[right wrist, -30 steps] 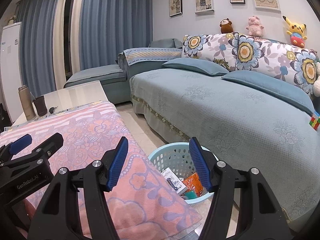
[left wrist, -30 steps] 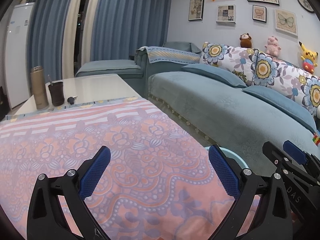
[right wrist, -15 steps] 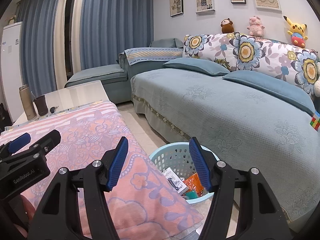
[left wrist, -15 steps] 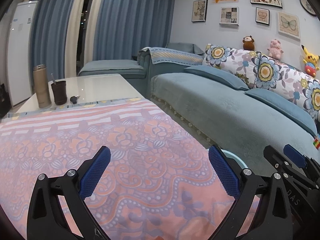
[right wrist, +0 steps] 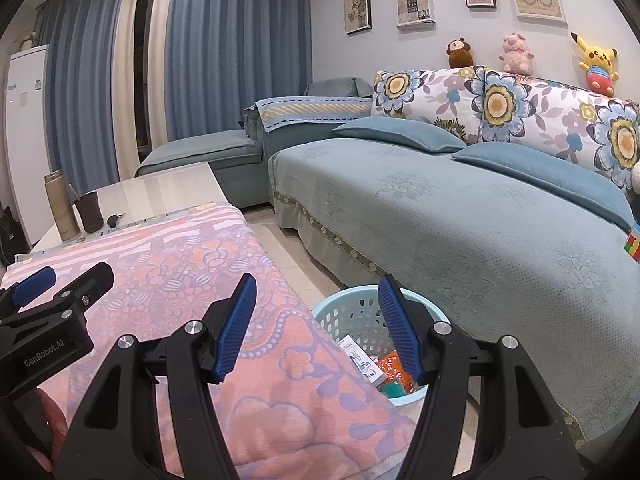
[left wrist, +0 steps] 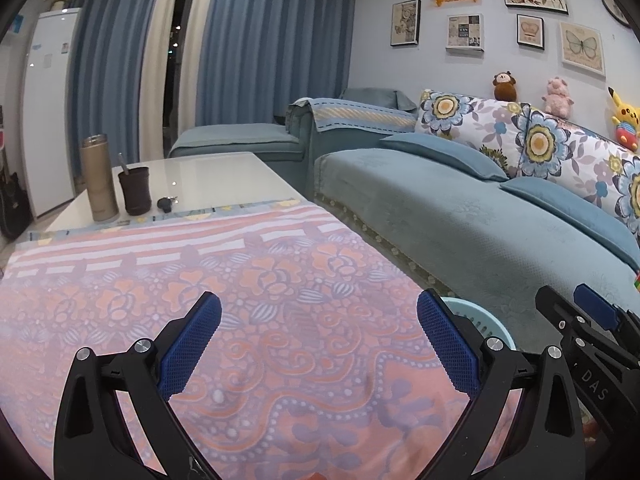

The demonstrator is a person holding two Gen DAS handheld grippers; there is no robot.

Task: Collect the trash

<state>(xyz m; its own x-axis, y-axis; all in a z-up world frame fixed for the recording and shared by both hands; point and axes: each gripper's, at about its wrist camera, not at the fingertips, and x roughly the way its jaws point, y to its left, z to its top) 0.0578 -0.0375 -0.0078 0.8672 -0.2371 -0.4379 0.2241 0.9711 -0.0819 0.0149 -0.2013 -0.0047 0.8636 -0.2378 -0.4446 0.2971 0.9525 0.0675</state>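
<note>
Trash (right wrist: 380,364): several wrappers and a small printed box, already lying inside the light blue basket (right wrist: 352,308) at lower centre of the right wrist frame, on the floor between table edge and sofa (right wrist: 460,216). Probably placed there so that pieces can drop straight down from the table side. Left gripper (left wrist: 318,334) at lower centre of the left wrist frame, jaws wide apart, nothing between them, hovering above the pink flowered tablecloth (left wrist: 260,280). Right gripper (right wrist: 316,320) at lower centre of its own frame, also spread wide and holding nothing, aimed toward the basket mouth. No loose litter visible anywhere on the cloth, so the collecting seems finished or nearly so; only a judgement. Far away, in the upper left of both frames, a gold thermos (left wrist: 98,178), a dark cup (left wrist: 135,190) and a key (left wrist: 165,204) standing on the bare white part of the table, likely personal things, not rubbish. In the left wrist view only a thin arc of basket rim visible, behind the right-hand finger.
</note>
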